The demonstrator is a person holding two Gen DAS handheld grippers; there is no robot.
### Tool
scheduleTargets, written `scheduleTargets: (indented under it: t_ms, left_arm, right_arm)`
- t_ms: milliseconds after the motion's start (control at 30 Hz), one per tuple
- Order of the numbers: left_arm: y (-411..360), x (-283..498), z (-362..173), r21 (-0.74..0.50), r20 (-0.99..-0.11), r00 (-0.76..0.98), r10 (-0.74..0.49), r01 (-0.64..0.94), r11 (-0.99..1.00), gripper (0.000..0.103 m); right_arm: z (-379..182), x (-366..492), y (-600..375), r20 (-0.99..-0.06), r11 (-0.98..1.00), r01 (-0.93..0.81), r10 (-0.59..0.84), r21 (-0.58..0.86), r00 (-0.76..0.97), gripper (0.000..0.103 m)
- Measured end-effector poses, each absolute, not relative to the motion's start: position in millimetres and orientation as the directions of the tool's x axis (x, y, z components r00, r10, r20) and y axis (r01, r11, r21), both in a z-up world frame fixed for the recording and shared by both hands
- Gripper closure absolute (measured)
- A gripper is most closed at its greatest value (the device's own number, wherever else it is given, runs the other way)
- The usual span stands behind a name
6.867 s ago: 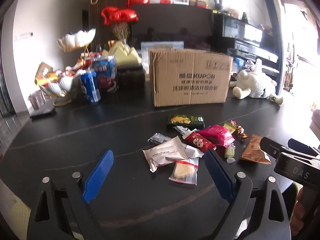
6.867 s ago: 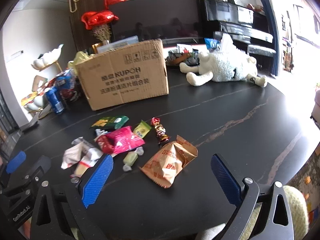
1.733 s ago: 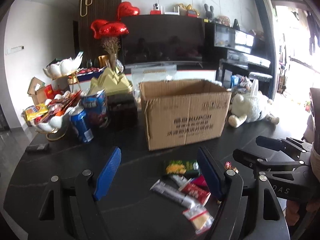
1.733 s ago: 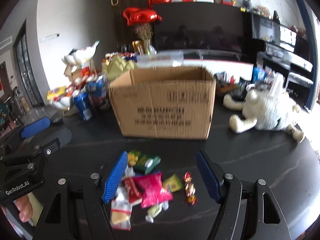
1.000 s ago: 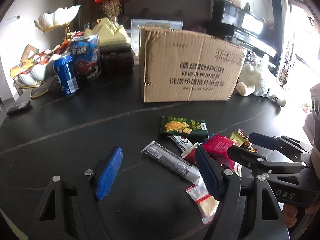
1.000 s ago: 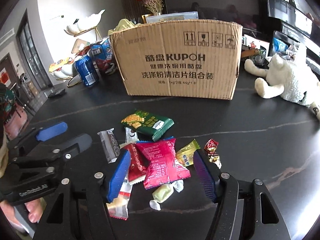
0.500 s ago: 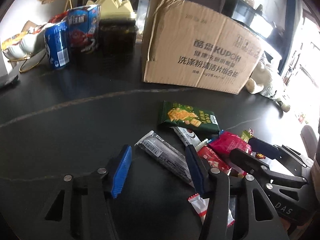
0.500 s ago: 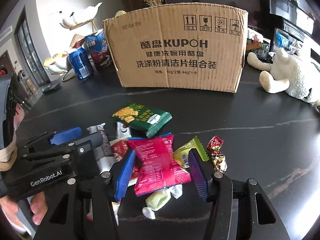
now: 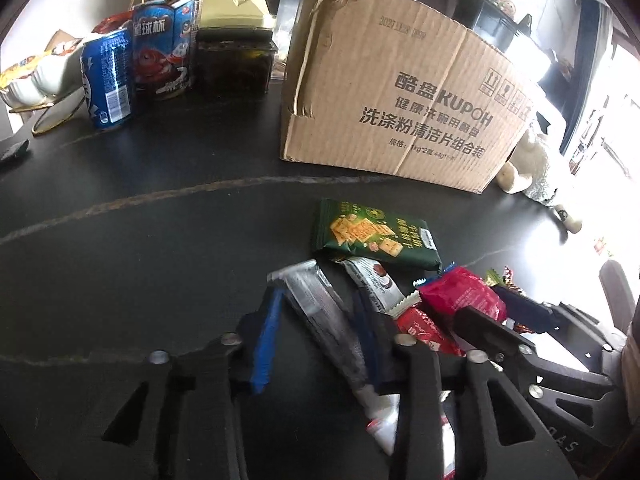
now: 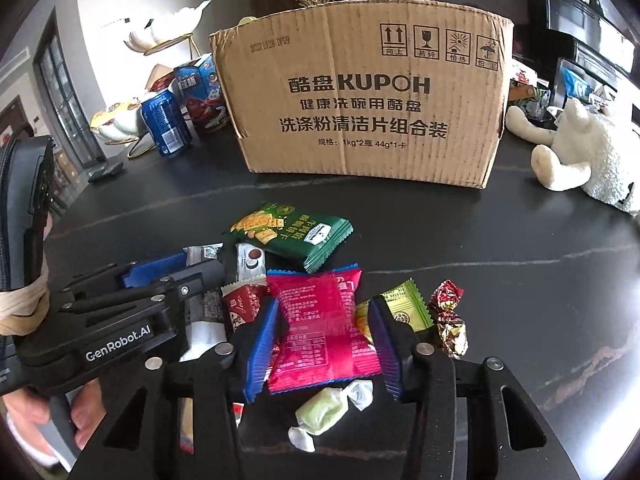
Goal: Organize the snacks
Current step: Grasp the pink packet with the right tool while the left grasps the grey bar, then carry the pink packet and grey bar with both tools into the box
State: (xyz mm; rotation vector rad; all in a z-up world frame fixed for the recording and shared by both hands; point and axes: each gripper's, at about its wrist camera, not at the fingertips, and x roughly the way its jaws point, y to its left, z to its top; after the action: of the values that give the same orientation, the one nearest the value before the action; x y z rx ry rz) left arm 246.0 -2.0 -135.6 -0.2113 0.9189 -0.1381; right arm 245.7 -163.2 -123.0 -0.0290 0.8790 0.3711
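Observation:
A pile of snacks lies on the black table in front of an open cardboard box (image 9: 400, 100) (image 10: 360, 108). My left gripper (image 9: 316, 320) is low over the pile, its blue pads on both sides of a long grey wrapped bar (image 9: 320, 312), still a little apart from it. My right gripper (image 10: 324, 320) straddles a pink packet (image 10: 320, 320), pads close to its edges. A green cracker packet (image 9: 372, 236) (image 10: 288, 236) lies nearest the box. A red packet (image 9: 460, 296), a yellow-green sachet (image 10: 404, 304), foil candies (image 10: 448, 320) and a pale green candy (image 10: 324, 412) lie around.
A blue can (image 9: 108, 84), a blue carton (image 9: 164, 48) and a dark jar (image 9: 232, 64) stand left of the box. A white bowl stand (image 10: 120, 120) is at far left. A white plush toy (image 10: 588, 152) lies right of the box.
Both grippers have come down and forward onto the pile and their jaws have narrowed: the left around the grey bar, the right around the pink packet.

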Motion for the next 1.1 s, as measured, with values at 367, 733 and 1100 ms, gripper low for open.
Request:
scheduleTargets:
  t_ms: [367, 733, 1100]
  left_arm:
    - [1.3, 238.3, -128.5, -0.242, -0.744, 0.631, -0.217, 0.048, 0.969, 0.085]
    - [-1.1, 221.3, -105.1, -0.223, -0.694, 0.685, -0.219, 0.085, 0.971, 0.086]
    - [1.6, 207.6, -69.7, -0.209, -0.638, 0.739, -0.216, 0.104, 0.972, 0.086]
  right_arm:
    - [-120.0, 242.5, -164.6, -0.735, 0.941, -0.311, 0.306, 0.136, 0.605, 0.068]
    - [-97.1, 232.1, -167.4, -0.678, 0.937, -0.315, 0.329, 0.149, 0.657, 0.068]
    - [-69.4, 224.0, -165.7, -0.634, 0.933, -0.324, 0.348, 0.159, 0.691, 0.068]
